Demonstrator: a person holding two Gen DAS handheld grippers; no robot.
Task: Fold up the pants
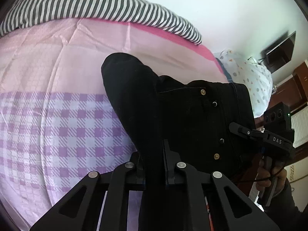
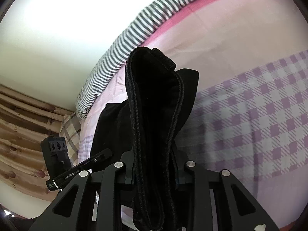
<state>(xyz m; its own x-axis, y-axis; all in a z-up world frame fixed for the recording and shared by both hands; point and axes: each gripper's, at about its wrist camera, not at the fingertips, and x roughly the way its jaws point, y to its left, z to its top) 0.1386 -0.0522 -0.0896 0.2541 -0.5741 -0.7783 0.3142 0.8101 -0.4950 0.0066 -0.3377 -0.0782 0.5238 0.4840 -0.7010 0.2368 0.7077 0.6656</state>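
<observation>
Black pants (image 1: 182, 115) with brass rivets and dark buttons hang lifted above the bed. In the left wrist view my left gripper (image 1: 152, 165) is shut on a fold of the black cloth, which runs up between its fingers. My right gripper (image 1: 233, 127) shows at the right edge of the pants, with a hand (image 1: 269, 177) on its handle. In the right wrist view my right gripper (image 2: 154, 169) is shut on the thick, doubled waistband of the pants (image 2: 154, 105). The left gripper (image 2: 107, 153) appears at lower left, against the same cloth.
The bed sheet (image 1: 57, 125) below is pink with purple checks. A grey-and-white striped blanket (image 1: 96, 5) lies along the far edge by the white wall. A white patterned pillow (image 1: 250, 77) sits at the right. A checked pillow (image 2: 69, 127) and brown curtain (image 2: 19, 125) lie beyond.
</observation>
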